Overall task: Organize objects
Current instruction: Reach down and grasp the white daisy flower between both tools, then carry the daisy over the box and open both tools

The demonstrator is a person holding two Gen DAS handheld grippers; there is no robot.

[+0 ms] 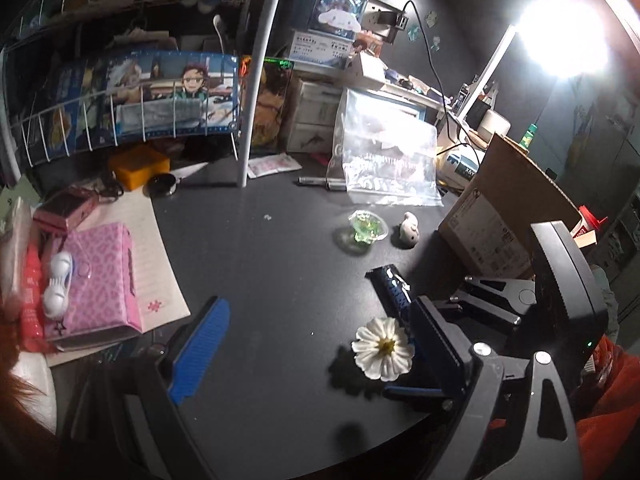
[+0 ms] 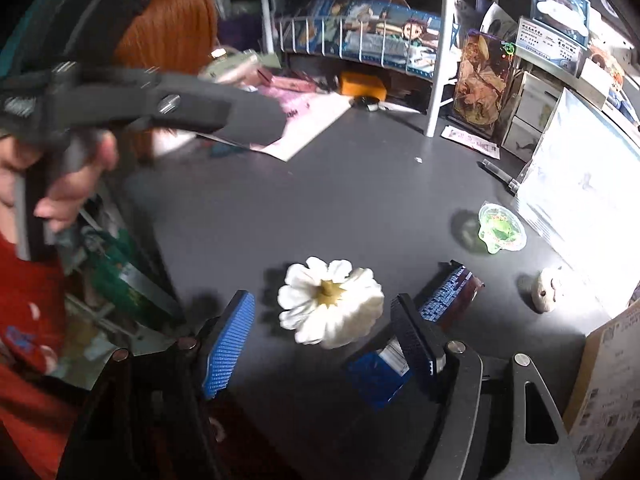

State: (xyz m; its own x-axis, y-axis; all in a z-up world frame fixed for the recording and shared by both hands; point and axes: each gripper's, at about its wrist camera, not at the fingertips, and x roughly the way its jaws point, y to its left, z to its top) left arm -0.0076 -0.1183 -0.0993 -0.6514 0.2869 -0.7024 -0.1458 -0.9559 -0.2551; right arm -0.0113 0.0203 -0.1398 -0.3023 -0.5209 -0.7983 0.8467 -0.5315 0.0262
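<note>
**Onlooker 1:** Fingers first: the right gripper [image 2: 320, 338] has its ribbed blue pads [image 2: 228, 344] parted, one on each side of the white fabric daisy with the yellow centre [image 2: 330, 302]. Nothing is pinched; both pads stand clear of the petals.

**Onlooker 2:** And the flower itself?

**Onlooker 1:** It lies flat on the dark grey round tabletop [image 2: 340, 184], near the front edge. Just to its right sits a small dark blue printed packet [image 2: 448, 292], close behind the right-hand finger.

**Onlooker 2:** That packet is the worry, I'd say. If the finger closes wide of the petals it may drag the packet along.

**Onlooker 1:** Agreed. Better to come down until the pads are level with the petals' edge, keep the flower centred between them, then close gently. Soft petals will likely fold rather than resist, so a grip low across the middle should hold best.

**Onlooker 2:** What about the other hand?

**Onlooker 1:** The left gripper [image 1: 316, 332] is spread wide and carries nothing. In its own view the daisy [image 1: 382, 348] sits beside its right-hand finger, not between the two.

**Onlooker 2:** Is it touching that finger?

**Onlooker 1:** Hard to say from this angle; the fisheye bends things. I'd keep the left clear so the two tools don't crowd. The green clear jelly cup [image 2: 502, 229] and the small pale pebble-like figure [image 2: 546, 290] sit well apart, out of the way.
</note>
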